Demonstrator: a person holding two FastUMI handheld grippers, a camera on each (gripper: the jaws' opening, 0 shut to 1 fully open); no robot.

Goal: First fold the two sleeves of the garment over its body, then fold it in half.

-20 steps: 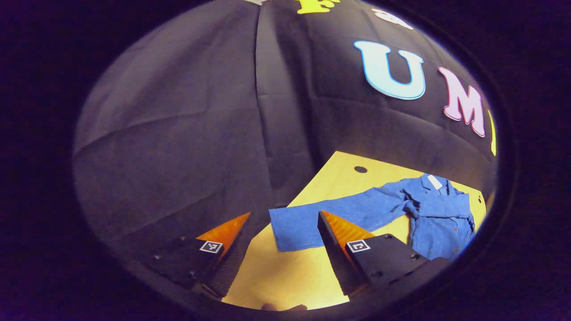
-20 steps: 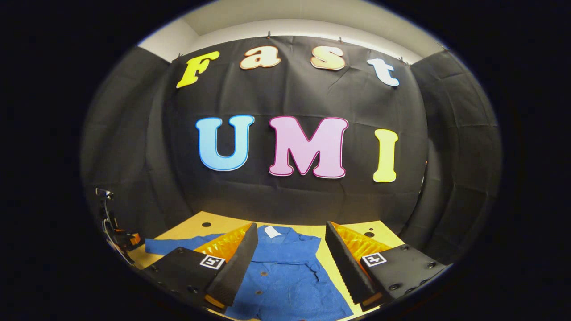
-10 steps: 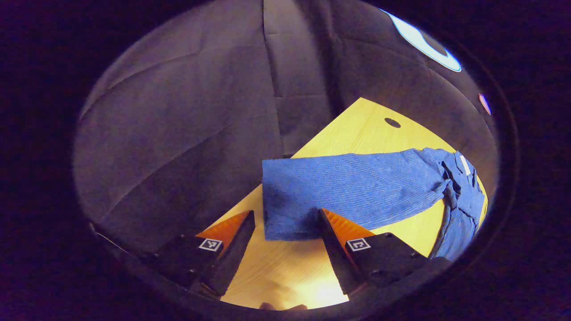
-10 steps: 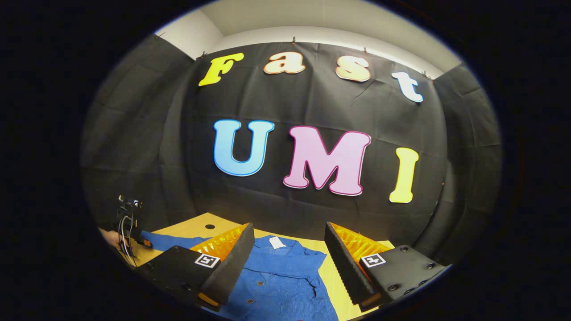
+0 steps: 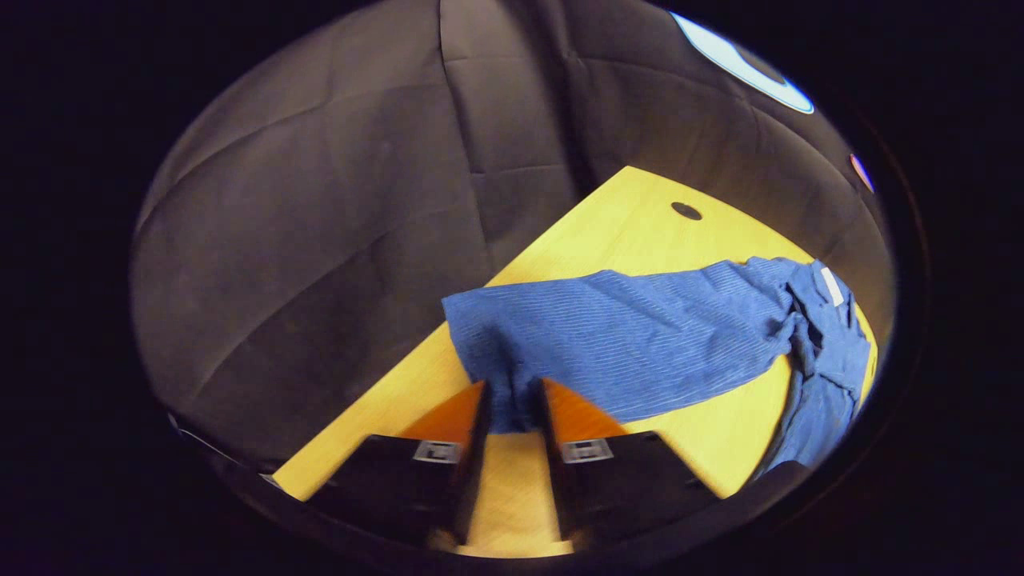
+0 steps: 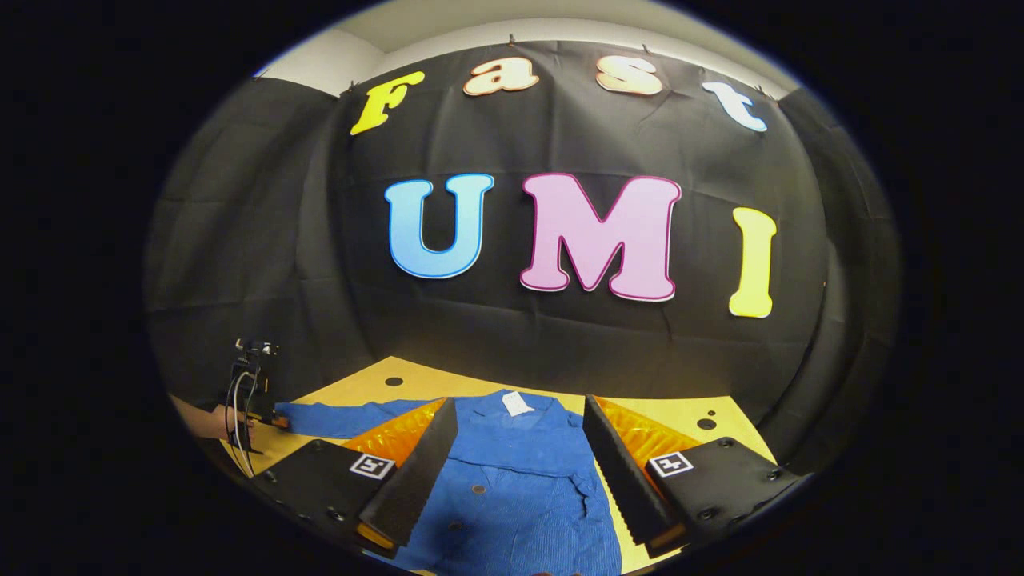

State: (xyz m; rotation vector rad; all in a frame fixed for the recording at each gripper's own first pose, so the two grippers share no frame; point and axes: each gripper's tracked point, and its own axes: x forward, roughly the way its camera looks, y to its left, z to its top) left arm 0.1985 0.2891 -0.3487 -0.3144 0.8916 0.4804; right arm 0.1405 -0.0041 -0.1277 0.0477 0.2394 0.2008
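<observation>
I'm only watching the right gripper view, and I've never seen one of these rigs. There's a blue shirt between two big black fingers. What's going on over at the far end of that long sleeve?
Observer: In the left gripper view, the left gripper has closed its two fingers on the sleeve cuff; the cloth bunches up between them.
Operator: So is the sleeve already folded over the shirt?
Observer: No. The sleeve lies stretched out across the yellow table, away from the shirt body.
Operator: And the gripper I'm riding on, is it holding anything?
Observer: The right gripper is open above the shirt front, with its fingers spread apart.
</observation>
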